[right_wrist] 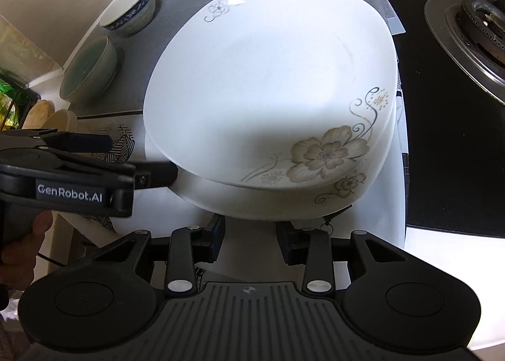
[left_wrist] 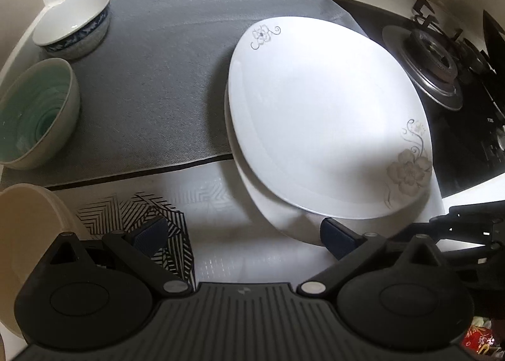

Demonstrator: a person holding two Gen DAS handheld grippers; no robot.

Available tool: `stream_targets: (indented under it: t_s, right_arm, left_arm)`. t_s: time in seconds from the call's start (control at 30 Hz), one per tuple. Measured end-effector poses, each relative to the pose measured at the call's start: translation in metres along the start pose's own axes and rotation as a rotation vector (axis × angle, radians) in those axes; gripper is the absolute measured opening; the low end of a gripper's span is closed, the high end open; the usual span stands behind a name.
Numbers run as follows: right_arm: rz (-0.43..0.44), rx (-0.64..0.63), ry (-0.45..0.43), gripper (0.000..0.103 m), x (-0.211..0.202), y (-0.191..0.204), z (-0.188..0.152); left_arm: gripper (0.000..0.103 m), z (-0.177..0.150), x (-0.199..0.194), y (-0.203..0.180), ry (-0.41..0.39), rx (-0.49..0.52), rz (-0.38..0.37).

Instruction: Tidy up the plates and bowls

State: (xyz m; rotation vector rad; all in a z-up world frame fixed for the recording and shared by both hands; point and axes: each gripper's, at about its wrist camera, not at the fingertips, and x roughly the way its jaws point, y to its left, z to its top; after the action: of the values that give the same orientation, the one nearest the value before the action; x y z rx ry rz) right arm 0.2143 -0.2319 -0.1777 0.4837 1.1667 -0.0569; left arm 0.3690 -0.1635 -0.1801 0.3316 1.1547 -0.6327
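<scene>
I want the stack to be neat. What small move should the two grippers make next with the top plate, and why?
Probably pull the top plate a little nearer: it sits askew, and the lower plate shows beneath its near edge. Both jaws stand open there, holding nothing.

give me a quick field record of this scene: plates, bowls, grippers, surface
plates: white square floral plate stacked on a second white plate
bowls: blue-patterned white bowl and green-glazed bowl, side by side on the grey mat
left gripper: jaws open, one finger by the lower plate's rim
right gripper: jaws partly open, empty, before the stack
beside: gas burner
</scene>
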Motion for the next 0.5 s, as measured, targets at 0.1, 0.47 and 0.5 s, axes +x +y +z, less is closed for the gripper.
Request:
stream_targets:
  t_s: [0.1,0.47,0.5]
  right_arm:
    - [0.026,-0.036,0.012,0.046,-0.012,0.000,-0.001]
    - [0.060,-0.073,0.015,0.050,-0.030,0.012,0.013]
    - [0.067,-0.080,-0.010,0.050,-0.037,0.014,0.019]
  left_arm:
    - [0.102,-0.008,-0.015,0.008,-0.010,-0.015,-0.031]
    - [0.103,-0.034,-0.047,0.056,-0.035,-0.139,-0.048]
    - [0.103,-0.032,-0.047,0.057,-0.036,-0.147,-0.053]
